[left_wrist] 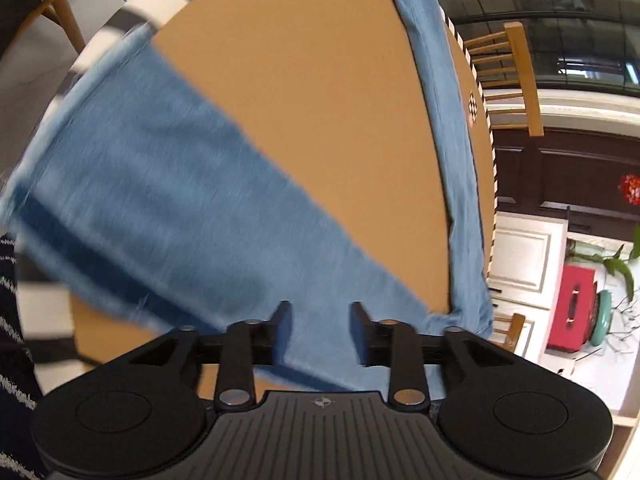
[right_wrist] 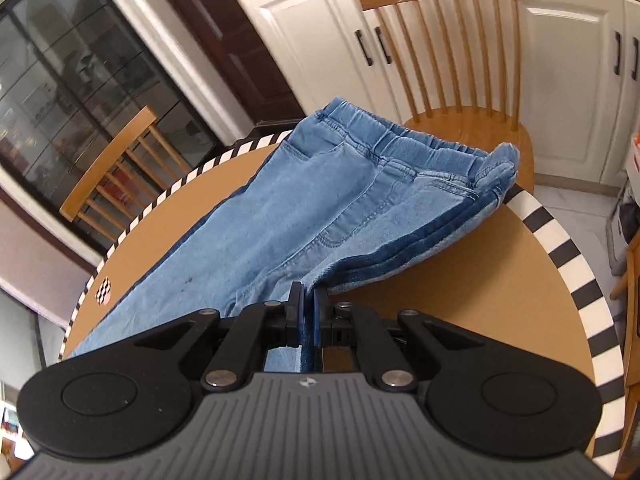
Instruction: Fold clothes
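A pair of light blue jeans [right_wrist: 304,208] lies on a round brown table [right_wrist: 500,280], waistband toward the far edge. My right gripper [right_wrist: 307,300] is shut on a fold of the denim near the crotch. In the left wrist view one trouser leg [left_wrist: 168,216] is blurred and stretches from the left edge of the table toward my left gripper [left_wrist: 320,312], whose fingers are open with the cloth passing between and below them. The other leg [left_wrist: 448,128] runs along the table's right edge.
The table [left_wrist: 312,100] has a black-and-white striped rim [right_wrist: 568,248]. Wooden chairs stand around it: one at the far side [right_wrist: 452,60], one to the left [right_wrist: 120,168], one in the left wrist view [left_wrist: 512,76]. White cabinets [right_wrist: 320,32] are behind.
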`<state>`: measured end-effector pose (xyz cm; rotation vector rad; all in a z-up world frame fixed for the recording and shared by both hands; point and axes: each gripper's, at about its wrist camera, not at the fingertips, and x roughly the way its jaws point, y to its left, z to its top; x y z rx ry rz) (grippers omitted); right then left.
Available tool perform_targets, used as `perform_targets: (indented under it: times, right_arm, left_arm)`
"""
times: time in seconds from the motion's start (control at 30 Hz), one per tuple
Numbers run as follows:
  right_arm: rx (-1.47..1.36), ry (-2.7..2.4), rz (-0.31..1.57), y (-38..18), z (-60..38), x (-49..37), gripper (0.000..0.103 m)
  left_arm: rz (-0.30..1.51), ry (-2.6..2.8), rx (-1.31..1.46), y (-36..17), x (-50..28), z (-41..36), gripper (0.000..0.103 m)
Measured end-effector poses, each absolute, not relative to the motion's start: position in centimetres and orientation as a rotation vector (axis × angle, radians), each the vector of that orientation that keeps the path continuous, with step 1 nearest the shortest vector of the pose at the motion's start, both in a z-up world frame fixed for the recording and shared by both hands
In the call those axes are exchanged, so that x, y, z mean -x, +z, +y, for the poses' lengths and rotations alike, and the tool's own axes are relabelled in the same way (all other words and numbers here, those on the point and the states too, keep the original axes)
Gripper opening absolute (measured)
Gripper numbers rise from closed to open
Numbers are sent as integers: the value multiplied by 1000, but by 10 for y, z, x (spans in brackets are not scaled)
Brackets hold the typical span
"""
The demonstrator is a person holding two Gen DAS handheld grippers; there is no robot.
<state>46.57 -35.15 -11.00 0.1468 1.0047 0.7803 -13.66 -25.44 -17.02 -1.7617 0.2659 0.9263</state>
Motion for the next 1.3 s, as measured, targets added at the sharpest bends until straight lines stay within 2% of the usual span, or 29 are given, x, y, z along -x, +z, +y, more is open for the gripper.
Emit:
perform_targets:
  times: [0.07,0.17,0.2,0.27,0.37,0.53,0.57,0.63,0.67,0.7,0.73,0.93,1.3]
  right_arm:
    - [-153,797,1013,-112,-356,-467,4]
    - [-163,822,1025,-114,-362,-469,5]
    - [-166,830,1028,-115,-364,-470,5]
    - [-173,847,1036,-117,-368,-472,5]
    - [-186,869,1049,-119,-374,-474,5]
    - [-227,864,1079,-126,-382,-481,5]
    - [-230,862,1084,-127,-383,-482,5]
    - [-236,857,1100,-131,-384,-484,5]
    - [-241,855,1108,-133,-385,-485,5]
    - [-246,852,1112,-135,-385,-485,5]
    - [-251,849,1116,-137,-386,-486,5]
    - [-255,846,1132,-142,-389,-484,5]
    - [-288,846,1102,-124,-382,-481,5]
  left_arm:
    - [239,960,1818,-178,138,-279,57]
    - [161,1003,1934,-190,138,-310,78]
    - [129,1033,1973,-195,140,-318,80]
    - [19,1094,2041,-205,144,-331,82]
    - [-108,1138,2002,-208,147,-335,81]
    - [-96,1168,1754,-201,136,-330,79]
    - [-77,1180,1702,-199,134,-330,76]
    - [-31,1204,1608,-199,130,-329,61]
    - [-10,1216,1592,-199,130,-329,42]
    - [4,1228,1603,-201,134,-330,17]
    - [17,1238,1623,-203,139,-330,2]
    - [-67,1247,1662,-196,139,-322,1]
    - [-213,1144,1515,-140,129,-262,0]
